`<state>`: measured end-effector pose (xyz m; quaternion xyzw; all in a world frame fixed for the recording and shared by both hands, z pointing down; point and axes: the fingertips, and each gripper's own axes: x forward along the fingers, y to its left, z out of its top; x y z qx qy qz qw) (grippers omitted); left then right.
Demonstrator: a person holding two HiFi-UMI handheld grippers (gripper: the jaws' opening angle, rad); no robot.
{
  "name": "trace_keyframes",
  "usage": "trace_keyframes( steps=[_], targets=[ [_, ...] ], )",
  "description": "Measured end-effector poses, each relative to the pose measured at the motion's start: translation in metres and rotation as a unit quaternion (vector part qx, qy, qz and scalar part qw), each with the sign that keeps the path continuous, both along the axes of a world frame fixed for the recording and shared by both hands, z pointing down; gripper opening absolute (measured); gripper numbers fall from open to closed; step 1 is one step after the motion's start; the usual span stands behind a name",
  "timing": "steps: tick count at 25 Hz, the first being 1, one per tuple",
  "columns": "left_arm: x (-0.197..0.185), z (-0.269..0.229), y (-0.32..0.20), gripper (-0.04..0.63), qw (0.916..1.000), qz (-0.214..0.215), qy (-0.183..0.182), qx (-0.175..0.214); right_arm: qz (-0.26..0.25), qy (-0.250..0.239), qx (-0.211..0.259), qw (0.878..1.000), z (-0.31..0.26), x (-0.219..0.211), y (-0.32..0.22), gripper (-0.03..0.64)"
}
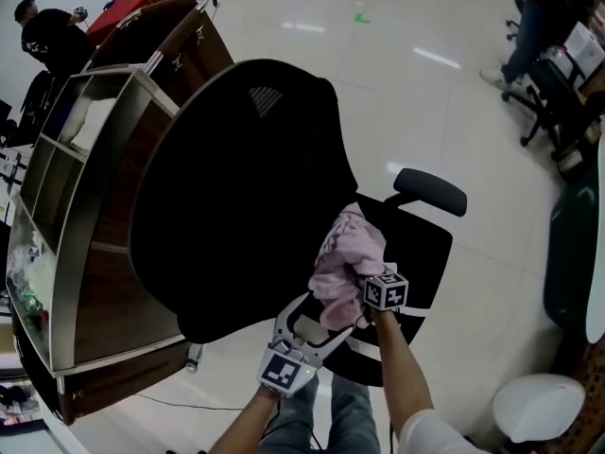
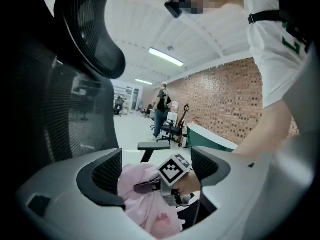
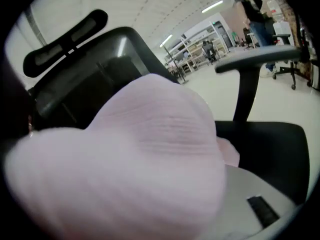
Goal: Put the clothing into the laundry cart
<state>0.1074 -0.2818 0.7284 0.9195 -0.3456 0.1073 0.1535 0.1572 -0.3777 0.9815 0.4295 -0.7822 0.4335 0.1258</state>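
Over the black office chair (image 1: 236,206), right gripper (image 1: 357,291) jaws pinching pink garment (image 1: 345,249), left gripper (image 1: 312,322) jaws spread, empty.

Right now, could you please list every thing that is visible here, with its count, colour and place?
pink garment: one, pale pink, bunched over the chair seat
office chair: one, black with a mesh back, centre of the head view
armrest: one seen, black, right of the garment
shelf unit: one, brown wood with a pale frame, left of the chair
round object: one, white, on the floor at lower right; I cannot tell what it is
bystanders: two, dark clothes, far top left and top right
left gripper: one, white, fingers apart, just below the garment, holding nothing
right gripper: one, fingers shut on the pink garment
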Motion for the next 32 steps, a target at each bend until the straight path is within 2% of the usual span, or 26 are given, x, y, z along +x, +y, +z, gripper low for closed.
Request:
trace_keyframes(
  steps=[3, 7, 11, 18, 21, 25, 32],
  targets=[
    [-0.001, -0.041, 0.006, 0.413, 0.9995, -0.004, 0.019, 0.024, 0.026, -0.019, 0.063, 0.997, -0.089, 0.017, 0.014, 0.218],
    [-0.008, -0.098, 0.017, 0.413, 0.9979, -0.006, 0.039, 0.051, 0.055, -0.034, 0.147, 0.987, -0.218, 0.045, 0.036, 0.216],
    [-0.021, -0.159, 0.023, 0.413, 0.9947, -0.009, 0.041, 0.094, 0.052, -0.026, 0.234, 0.97, -0.337, 0.063, 0.059, 0.216],
    [-0.036, -0.26, 0.049, 0.411, 0.9865, -0.02, 0.036, 0.159, 0.074, -0.043, 0.347, 0.934, -0.504, 0.065, 0.118, 0.216],
    [-0.047, -0.288, 0.066, 0.411, 0.9829, -0.033, 0.04, 0.177, 0.079, -0.06, 0.385, 0.917, -0.558, 0.063, 0.143, 0.216],
    [-0.066, -0.313, 0.084, 0.412, 0.9793, -0.062, 0.045, 0.188, 0.058, -0.071, 0.424, 0.901, -0.606, 0.05, 0.164, 0.216],
    [-0.124, -0.337, 0.111, 0.413, 0.9653, -0.148, 0.022, 0.214, -0.018, -0.11, 0.445, 0.889, -0.632, -0.015, 0.177, 0.216]
  ],
)
